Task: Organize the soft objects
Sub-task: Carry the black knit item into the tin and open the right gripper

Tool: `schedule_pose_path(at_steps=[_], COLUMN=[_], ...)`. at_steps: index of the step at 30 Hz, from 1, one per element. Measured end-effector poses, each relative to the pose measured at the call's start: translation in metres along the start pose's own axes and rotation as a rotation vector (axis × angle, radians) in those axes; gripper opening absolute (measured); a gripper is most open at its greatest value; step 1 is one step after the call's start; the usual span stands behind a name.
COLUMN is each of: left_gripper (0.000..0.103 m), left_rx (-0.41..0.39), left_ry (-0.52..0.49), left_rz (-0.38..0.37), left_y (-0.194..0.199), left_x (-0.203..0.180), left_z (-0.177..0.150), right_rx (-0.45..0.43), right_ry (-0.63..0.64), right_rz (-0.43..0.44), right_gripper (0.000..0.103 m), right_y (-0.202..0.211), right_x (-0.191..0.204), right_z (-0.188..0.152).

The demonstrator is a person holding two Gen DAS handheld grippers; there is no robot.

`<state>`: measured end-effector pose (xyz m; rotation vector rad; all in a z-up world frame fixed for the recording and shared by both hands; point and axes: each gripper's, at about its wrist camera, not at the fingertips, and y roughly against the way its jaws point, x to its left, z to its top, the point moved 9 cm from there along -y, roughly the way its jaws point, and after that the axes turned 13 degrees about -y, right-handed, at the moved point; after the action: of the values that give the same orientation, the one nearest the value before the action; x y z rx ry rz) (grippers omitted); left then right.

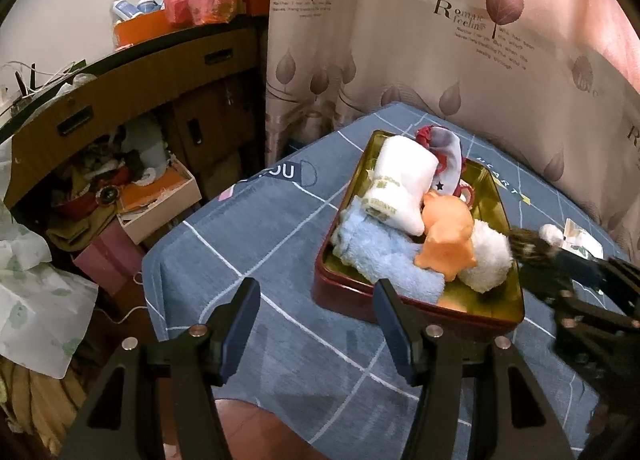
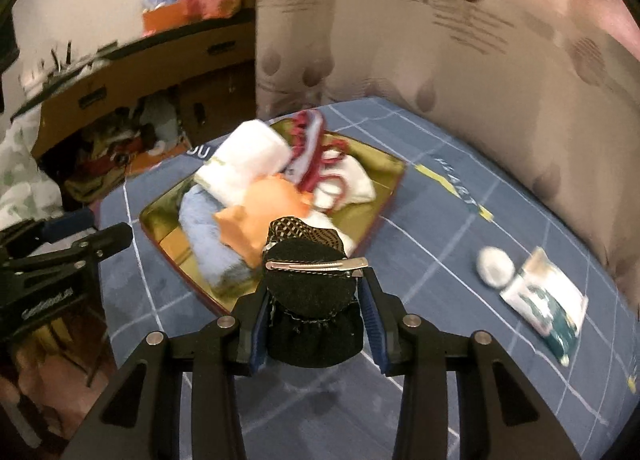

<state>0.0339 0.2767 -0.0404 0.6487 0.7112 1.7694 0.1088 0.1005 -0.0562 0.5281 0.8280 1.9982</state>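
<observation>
In the left wrist view, the left gripper (image 1: 316, 312) hangs over the near edge of the table (image 1: 248, 260), its jaws standing apart with nothing between them — only the blue checked cloth shows in the gap. The tray (image 1: 496, 324), gold inside with a dark red wall, lies just beyond the right-hand finger. It holds, from left to right, a blue fluffy towel (image 1: 384, 256), a white rolled towel (image 1: 404, 187), an orange soft toy (image 1: 448, 240) and a white fluffy ball (image 1: 490, 256); a white cloth with red trim (image 1: 444, 159) sits at the far end. In the right wrist view, the right gripper (image 2: 316, 300) is closed on a black fabric hair clip (image 2: 312, 296) — the pads press on both its sides, and its metal clasp faces up. The clip sits above the near corner of the tray. To the right, on the cloth and well apart from the tray, lie a small white ball (image 2: 494, 266) and a flat packet (image 2: 546, 300), just beside each other.
</observation>
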Motion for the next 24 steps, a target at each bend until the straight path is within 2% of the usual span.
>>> schedule_pose_path(at_steps=[8,18,22,24], left_gripper=[0.06,0.06,0.06,0.06], left_rx=[0.004,0.015,0.019,0.021], left_ry=[0.014,-0.009,-0.01,-0.009], left_rz=[0.003,0.0,-0.001,0.001], left_y=[-0.002,-0.005,-0.006,-0.007], left_x=[0.006,0.0,-0.001,-0.001], left_z=[0.0,-0.002,-0.002,-0.003], right_rx=[0.053,0.056,0.054,0.049], right_ry=[0.086,0.018,0.025,0.025], right_rz=[-0.046,-0.08,-0.078,-0.071], right_gripper=[0.037,0.038,0.044,0.053], right_y=[-0.037,-0.067,-0.067,-0.064], right_x=[0.026,0.024,0.024,0.025], right_z=[-0.004,0.007,0.008,0.006])
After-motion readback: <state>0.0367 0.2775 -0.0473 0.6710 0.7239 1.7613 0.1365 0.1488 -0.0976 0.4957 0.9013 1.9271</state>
